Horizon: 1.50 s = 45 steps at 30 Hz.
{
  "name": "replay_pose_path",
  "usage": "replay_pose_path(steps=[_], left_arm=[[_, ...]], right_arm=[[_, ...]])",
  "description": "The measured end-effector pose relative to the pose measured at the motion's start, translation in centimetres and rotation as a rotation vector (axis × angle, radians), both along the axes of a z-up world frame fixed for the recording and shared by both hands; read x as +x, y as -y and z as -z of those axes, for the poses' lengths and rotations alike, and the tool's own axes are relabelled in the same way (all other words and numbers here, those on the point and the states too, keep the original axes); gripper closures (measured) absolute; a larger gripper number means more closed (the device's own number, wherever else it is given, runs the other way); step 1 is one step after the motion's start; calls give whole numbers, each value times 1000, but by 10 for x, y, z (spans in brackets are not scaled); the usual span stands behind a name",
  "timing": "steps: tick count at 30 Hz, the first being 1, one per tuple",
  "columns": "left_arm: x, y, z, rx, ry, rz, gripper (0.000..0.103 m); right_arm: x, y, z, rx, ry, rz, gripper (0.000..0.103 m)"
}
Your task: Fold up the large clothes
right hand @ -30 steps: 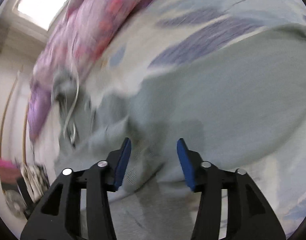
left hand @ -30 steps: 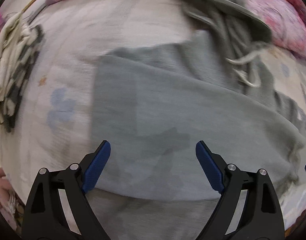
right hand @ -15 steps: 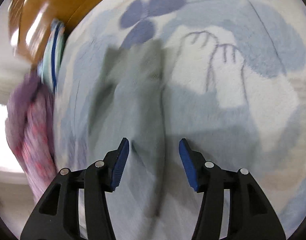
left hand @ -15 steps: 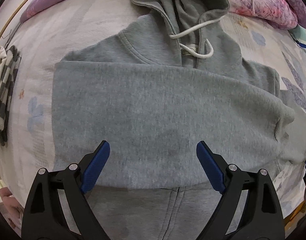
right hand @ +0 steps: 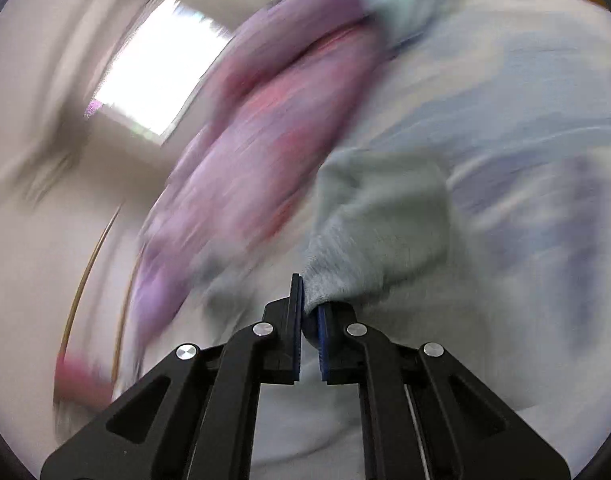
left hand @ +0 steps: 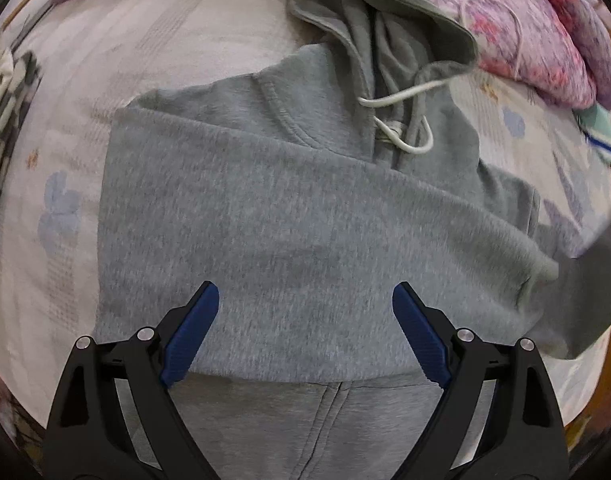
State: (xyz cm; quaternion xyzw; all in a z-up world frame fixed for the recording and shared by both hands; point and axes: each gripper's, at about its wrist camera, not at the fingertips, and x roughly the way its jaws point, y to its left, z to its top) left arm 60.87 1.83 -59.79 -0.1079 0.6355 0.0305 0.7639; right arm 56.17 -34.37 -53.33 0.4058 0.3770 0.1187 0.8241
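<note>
Right claw [right hand: 309, 312] now clamps hoodie [right hand: 377, 220].

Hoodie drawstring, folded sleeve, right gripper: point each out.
drawstring [left hand: 401, 94], left wrist view, white cord below hood.
folded sleeve [left hand: 305, 240], left wrist view, mid-panel across chest.
right gripper [right hand: 309, 312], right wrist view, between fingertips clamping grey fabric.

The left wrist view looks down from close above over the grey hoodie [left hand: 305, 220] on the bedsheet [left hand: 185, 32], hood at the far side. The right wrist view (badly blurred) sits low, facing across toward the pink quilt [right hand: 245, 140] and window [right hand: 157, 64]. Both views share the hoodie, quilt and sheet.
</note>
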Motion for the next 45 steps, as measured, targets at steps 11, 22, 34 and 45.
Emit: replay_pose_path(steps=[11,22,34,45], left_arm=[[-7,-29,13,-106,-46,-65,13],[10,54,42,-240,-85,22,13],[18,16,-13,-253,139,-5,96],[-26,-157,-45,-82,258,-245,96]], right_arm=[[10,-156,105,-241,-385,-295,83],[-29,-110,55,-357,-307,-179,45],[-57,-22,36,-267,-322,69,45],[-15,-67,55,-227,-379,-22,45]])
